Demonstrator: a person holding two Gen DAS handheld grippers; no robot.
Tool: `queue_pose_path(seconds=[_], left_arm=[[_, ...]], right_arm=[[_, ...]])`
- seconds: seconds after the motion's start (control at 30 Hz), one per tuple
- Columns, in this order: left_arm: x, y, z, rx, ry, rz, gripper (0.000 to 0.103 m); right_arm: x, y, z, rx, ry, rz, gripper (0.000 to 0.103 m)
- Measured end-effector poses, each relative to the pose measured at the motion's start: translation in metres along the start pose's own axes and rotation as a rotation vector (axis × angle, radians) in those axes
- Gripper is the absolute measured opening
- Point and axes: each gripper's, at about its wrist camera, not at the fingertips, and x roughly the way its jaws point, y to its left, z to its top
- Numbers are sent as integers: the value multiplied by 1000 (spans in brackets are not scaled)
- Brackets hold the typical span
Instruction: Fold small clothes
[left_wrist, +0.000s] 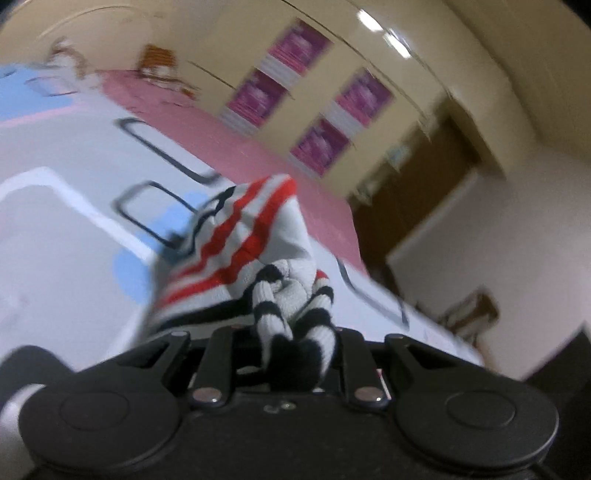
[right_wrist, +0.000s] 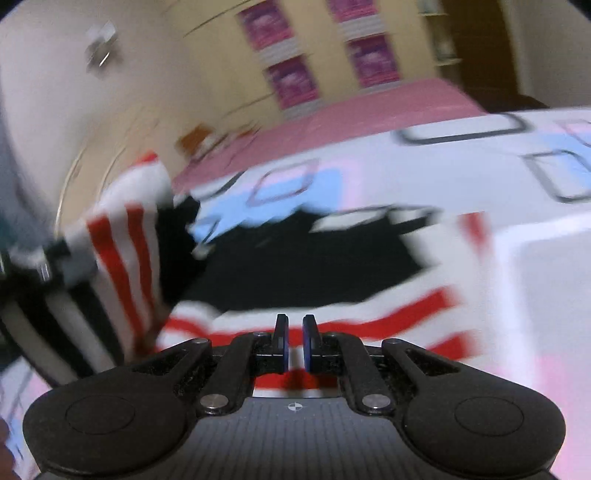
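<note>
The small knitted garment (left_wrist: 255, 243), white with red and black stripes and black-and-white ribbed trim, hangs bunched from the left gripper (left_wrist: 295, 343); its ribbed edge is wedged between the two black fingers, which are clamped on the fabric, and the rest of the cloth trails forward and to the left, lifted off the surface. In the right wrist view the same striped cloth (right_wrist: 122, 236) appears at the left edge, raised, while a further striped and black portion (right_wrist: 314, 266) lies spread flat on the bed cover just ahead of the right gripper (right_wrist: 295, 341). The right gripper's blue-padded fingers (right_wrist: 282, 343) stand nearly together with only a narrow slit between them and nothing visible in that slit, so it is closed and empty. Underneath is a white bed sheet (left_wrist: 74, 236) printed with pale blue and pink blocks and dark rounded-rectangle outlines, over a pink mattress cover (right_wrist: 369, 107). Behind stands a cream wardrobe (left_wrist: 332, 96) with magenta panels. Both views are motion-blurred.
</note>
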Motion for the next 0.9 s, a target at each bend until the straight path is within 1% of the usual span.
queue_pose_path(seconds=[0.1,0.13,0.2,0.23,0.27,0.3,0.33,0.37,0.4,0.47,0.5,0.53,0.57,0.6,0.63,0.67,0.7,0.73,0.77,0.83,0.9], left_arm=[[27,-36,-25,103,82,-9,18],[40,-47,-36,132,126,-12,18],[63,-61,-60,176,220,7,18],[74,-65,-70,204,265,14,22],[83,-72,-78,250,312,23,34],[86,-80,-86,303,345,34,39],[81,-86,-89,336,351,24,50],[73,-87,-86,334,356,-17,54],[63,-88,-80,323,347,-57,54],[38,-85,-64,327,291,-81,53],[28,-80,-54,328,253,-80,53],[20,-69,-42,318,210,-57,50],[17,-59,-33,312,184,-32,48],[17,-47,-24,311,167,-6,47],[19,-36,-16,303,162,26,43],[23,-23,-9,287,161,39,38],[30,-13,-3,269,169,40,37],[39,-1,2,249,191,42,32],[42,9,6,238,211,35,30],[57,28,5,202,260,18,30],[64,36,1,186,281,6,30]], right_arm=[[-28,-43,13,84,-44,-33,7],[-36,-57,16,115,-50,-35,7],[-50,-82,22,191,-50,2,7],[-55,-95,22,241,-50,38,12],[-58,-102,23,285,-48,48,56],[-63,-109,23,324,-58,49,94],[-70,-113,22,334,-96,55,94],[-76,-114,23,320,-117,78,94],[-78,-115,25,311,-105,84,93],[-77,-113,27,317,-78,130,70],[-73,-111,28,328,-62,156,69],[-69,-108,28,332,-41,180,69],[-66,-105,28,328,-26,191,69],[-63,-102,27,321,-10,197,69],[-56,-98,28,314,13,207,69],[-49,-93,28,308,39,216,69],[-43,-88,26,299,57,216,69],[-39,-83,25,285,74,210,69],[-32,-78,25,274,97,207,69],[-20,-73,24,270,149,206,69],[-9,-68,25,261,191,181,69]])
